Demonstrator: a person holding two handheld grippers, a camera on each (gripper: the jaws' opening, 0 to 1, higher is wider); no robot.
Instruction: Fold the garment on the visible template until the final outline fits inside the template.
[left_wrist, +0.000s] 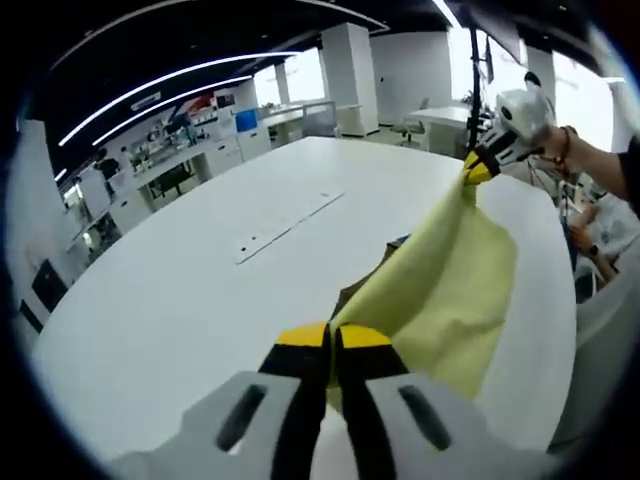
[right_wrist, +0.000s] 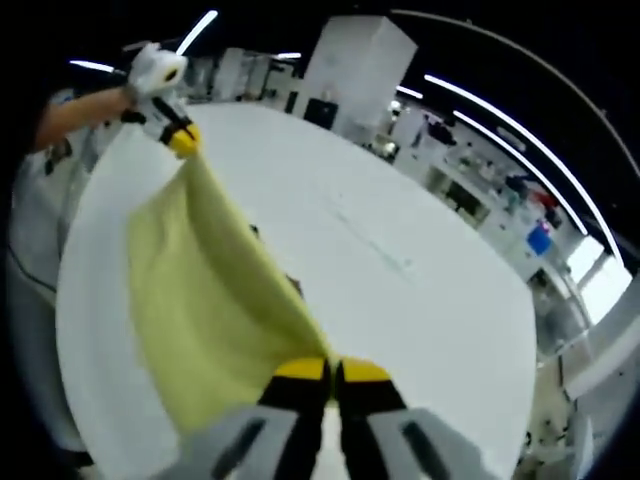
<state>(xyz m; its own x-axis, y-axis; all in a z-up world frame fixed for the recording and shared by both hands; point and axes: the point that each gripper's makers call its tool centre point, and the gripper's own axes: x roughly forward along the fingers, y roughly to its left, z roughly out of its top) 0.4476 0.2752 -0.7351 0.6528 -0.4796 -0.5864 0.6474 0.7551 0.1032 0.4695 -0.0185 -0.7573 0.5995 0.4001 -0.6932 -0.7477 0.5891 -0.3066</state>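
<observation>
L gripper & R gripper, jaws clamped on opposite corners of the yellow garment, hold its top edge taut above the white table (wide bare surface around).

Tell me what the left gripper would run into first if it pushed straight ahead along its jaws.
The left gripper is already shut on the yellow garment, so cloth comes first. Beyond it, the line probably slopes down to the white table, with the right gripper off to one side; depth is hard to judge.
</observation>
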